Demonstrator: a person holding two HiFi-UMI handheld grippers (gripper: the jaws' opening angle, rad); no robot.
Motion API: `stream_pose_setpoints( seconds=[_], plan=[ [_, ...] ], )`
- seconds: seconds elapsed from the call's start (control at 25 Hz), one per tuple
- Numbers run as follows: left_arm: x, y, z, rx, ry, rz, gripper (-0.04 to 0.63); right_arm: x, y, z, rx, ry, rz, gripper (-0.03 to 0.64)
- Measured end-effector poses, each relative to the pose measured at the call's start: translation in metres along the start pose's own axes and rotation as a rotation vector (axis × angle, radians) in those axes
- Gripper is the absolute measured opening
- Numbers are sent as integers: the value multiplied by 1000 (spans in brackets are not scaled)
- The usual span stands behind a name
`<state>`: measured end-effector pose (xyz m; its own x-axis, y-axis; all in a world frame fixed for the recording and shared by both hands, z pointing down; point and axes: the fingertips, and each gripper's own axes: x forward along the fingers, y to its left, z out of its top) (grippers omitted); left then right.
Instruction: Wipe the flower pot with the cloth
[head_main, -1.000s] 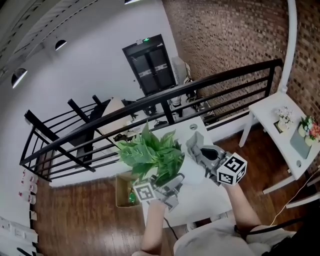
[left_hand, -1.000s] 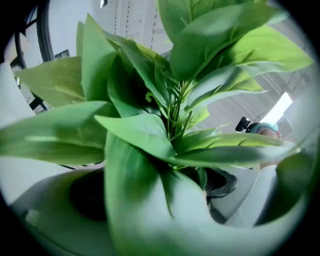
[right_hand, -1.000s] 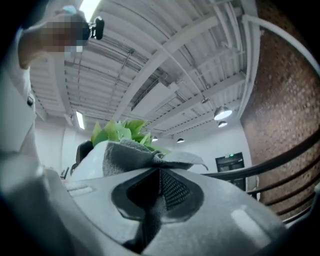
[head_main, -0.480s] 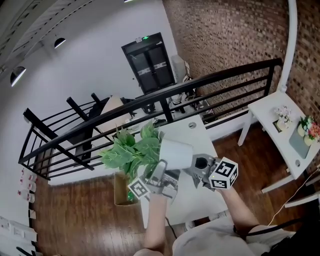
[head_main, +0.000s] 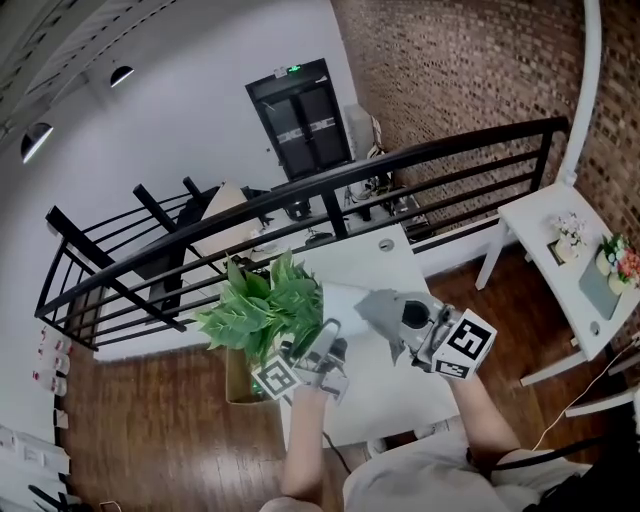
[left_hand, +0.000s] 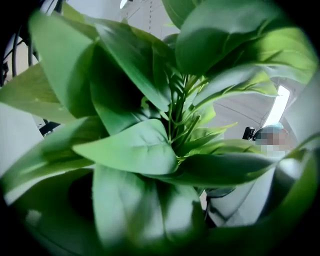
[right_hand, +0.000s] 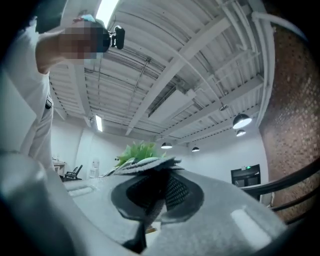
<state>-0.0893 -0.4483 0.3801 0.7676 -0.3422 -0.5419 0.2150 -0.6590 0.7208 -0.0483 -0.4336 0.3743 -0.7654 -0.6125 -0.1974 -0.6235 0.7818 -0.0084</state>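
Head view. Noted flower pot (head_main: 338, 298), white, tipped onto its side over the white table (head_main: 385, 395); contact with the tabletop not readable. Green leaves (head_main: 258, 312) pointing left. Logged left gripper (head_main: 325, 340) reaching up to the pot's mouth end, just under the leaves, marker cube (head_main: 275, 380) toward the person. Closure of its fingers not readable from here. Logged right gripper (head_main: 408, 322) just right of the pot, carrying a grey cloth (head_main: 382, 308). Cloth spread against the pot's base end, touching it. Black railing (head_main: 440, 160) beyond the table, brick wall (head_main: 470, 70) behind. Second white table (head_main: 560, 215) at far right, small flowers (head_main: 620, 262) on it.

Left gripper view. Filled edge to edge with leaves (left_hand: 130, 150), stems (left_hand: 175, 120) meeting near centre. Jaws buried behind foliage; apart or together cannot be told. Pot itself not seen.

Right gripper view. Cloth (right_hand: 225, 210) draped across the whole lower field, puckered into a dark fold at centre where pinched. Jaws closed on the cloth and covered by it. Tuft of leaves (right_hand: 142, 150) showing just above the cloth's top edge. White sleeve (right_hand: 22, 110) at left. Ceiling beams and lamps (right_hand: 241, 121) overhead.
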Motion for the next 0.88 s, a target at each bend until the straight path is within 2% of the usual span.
stream_pose_setpoints(
  seconds=[0.16,0.32,0.56,0.76,0.88],
  plan=[
    [-3,0,-18,-19,54,-2,557,-12,-34,0,87,-32,-72,-3],
    [-3,-6,-23,-48,64,-22,557,-26,-60,-32,179,26,-131,-3],
    [-5,-17,14,-102,-63,-61,558,-6,-37,-58,230,97,-102,-3],
    [-19,0,48,-86,-186,-21,558,10,-14,-69,174,164,-60,-3],
    [-23,13,48,-37,-185,33,558,9,-6,-62,143,160,-36,-3]
  ],
)
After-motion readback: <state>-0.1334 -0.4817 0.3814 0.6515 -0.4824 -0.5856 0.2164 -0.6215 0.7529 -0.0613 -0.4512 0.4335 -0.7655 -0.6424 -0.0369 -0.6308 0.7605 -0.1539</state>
